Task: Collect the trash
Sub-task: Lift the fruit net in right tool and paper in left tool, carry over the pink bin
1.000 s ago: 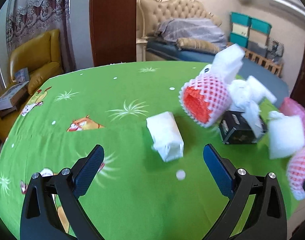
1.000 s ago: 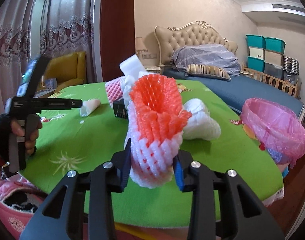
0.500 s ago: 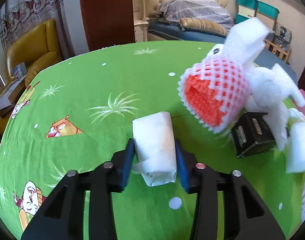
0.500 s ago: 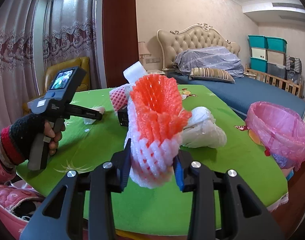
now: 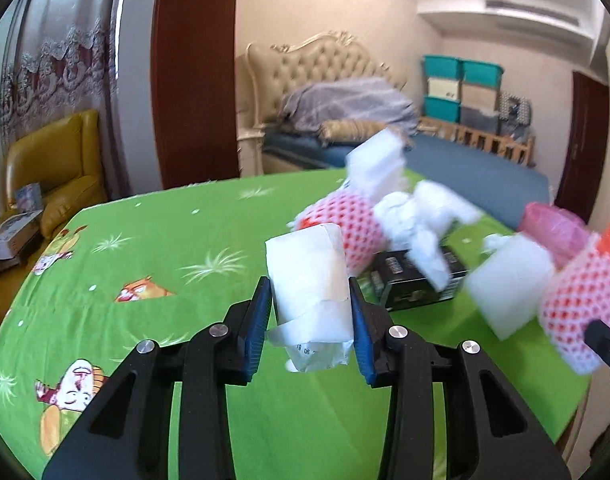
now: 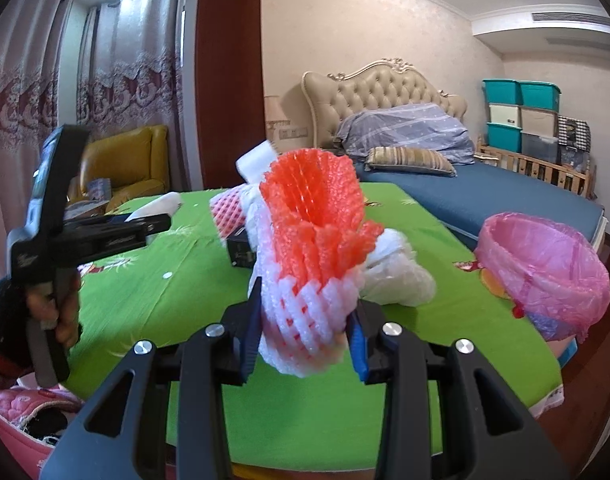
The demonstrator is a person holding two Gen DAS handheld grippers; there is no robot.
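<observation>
We hold a gripper in each hand over a table with a green cloth [image 5: 153,280]. The left gripper [image 5: 309,312] is clamped on a white paper packet [image 5: 309,292]. Its two blue pads press the packet on both sides. The packet is up off the cloth and sticks up between the pads, with a loose flap near the bottom.

The right gripper [image 6: 307,330] is clamped on a foam net [image 6: 313,248]. The net is orange on top and white lower down, and it stands up tall between the pads. From the left camera we see this net [image 5: 577,292] at the far right, next to a white foam block [image 5: 509,284].

More trash lies on the cloth behind the packet. There is a second pink net [image 5: 353,236], a black box [image 5: 417,284] and some crumpled white foam [image 5: 421,216] resting partly on the box. Another white foam piece [image 5: 375,164] pokes up behind the pink net. This part looks blurry.

From the right camera we see the left gripper [image 6: 153,224] with the packet [image 6: 157,208] at its tip, held by a hand [image 6: 61,312] in a dark sleeve. A white plastic lump [image 6: 397,276] lies just behind the orange net. A bin with a pink bag [image 6: 545,268] stands at the right edge of the table, well apart from both grippers.

Behind the table are a bed [image 6: 485,196] and a yellow chair [image 5: 53,168].
</observation>
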